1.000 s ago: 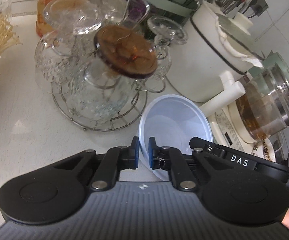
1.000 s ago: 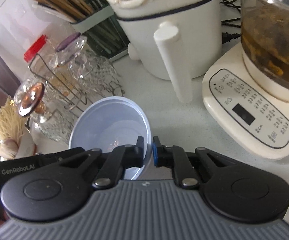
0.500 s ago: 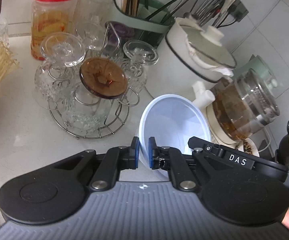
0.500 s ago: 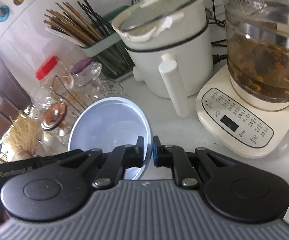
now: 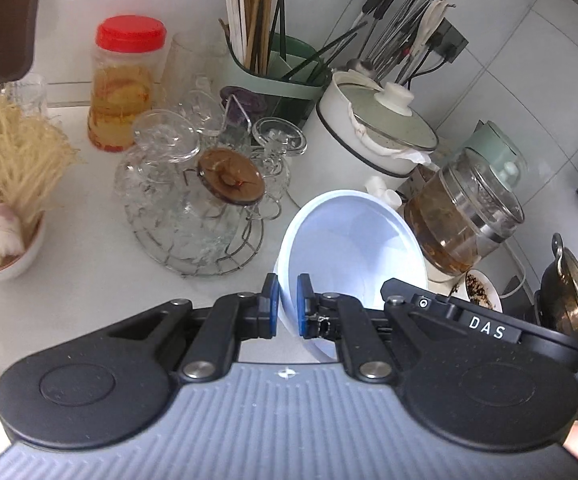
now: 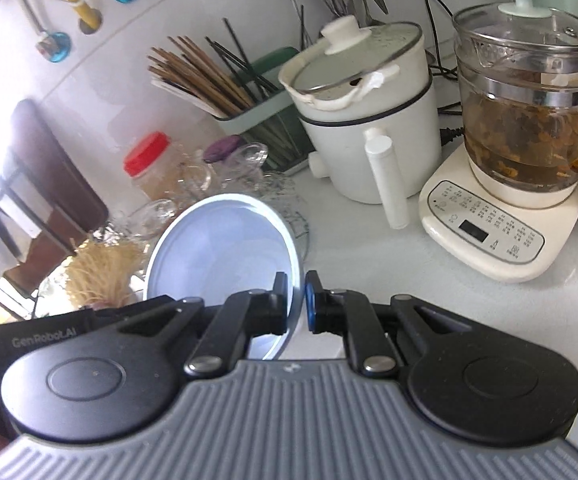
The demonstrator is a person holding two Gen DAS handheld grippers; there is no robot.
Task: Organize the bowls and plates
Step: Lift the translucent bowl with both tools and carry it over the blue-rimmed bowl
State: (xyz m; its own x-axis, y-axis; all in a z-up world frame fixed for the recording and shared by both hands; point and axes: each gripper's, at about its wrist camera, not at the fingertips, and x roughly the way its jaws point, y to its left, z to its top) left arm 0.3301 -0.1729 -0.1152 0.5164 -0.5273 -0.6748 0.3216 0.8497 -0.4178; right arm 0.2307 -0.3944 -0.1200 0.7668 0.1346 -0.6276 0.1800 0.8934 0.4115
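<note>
A pale blue bowl point(image 5: 349, 248) is clamped by its rim from two sides: the left gripper point(image 5: 287, 312) is closed on the rim's near left edge, and the right gripper point(image 6: 297, 304) is closed on the opposite edge. The bowl is held clear above the white desk point(image 5: 69, 280), tilted on edge, its opening turned up and toward the left gripper's camera.

Only in the left wrist view are seen the wire rack of glassware point(image 5: 201, 196) ahead and left of the gripper, the bowl of dry noodles point(image 5: 5, 184) far left, and a dark pot point(image 5: 565, 292) at far right. Only in the right wrist view is the control panel of the glass kettle point(image 6: 525, 120) shown, ahead and right of the gripper, with the white cooker point(image 6: 369, 120) straight ahead.

Compared with a second ago, both views take in more of the desk and wall: the red-lidded jar point(image 5: 123, 84) and the chopstick holder point(image 5: 273, 64) are now seen in full, and the bowl has risen with both grippers unchanged on its rim.
</note>
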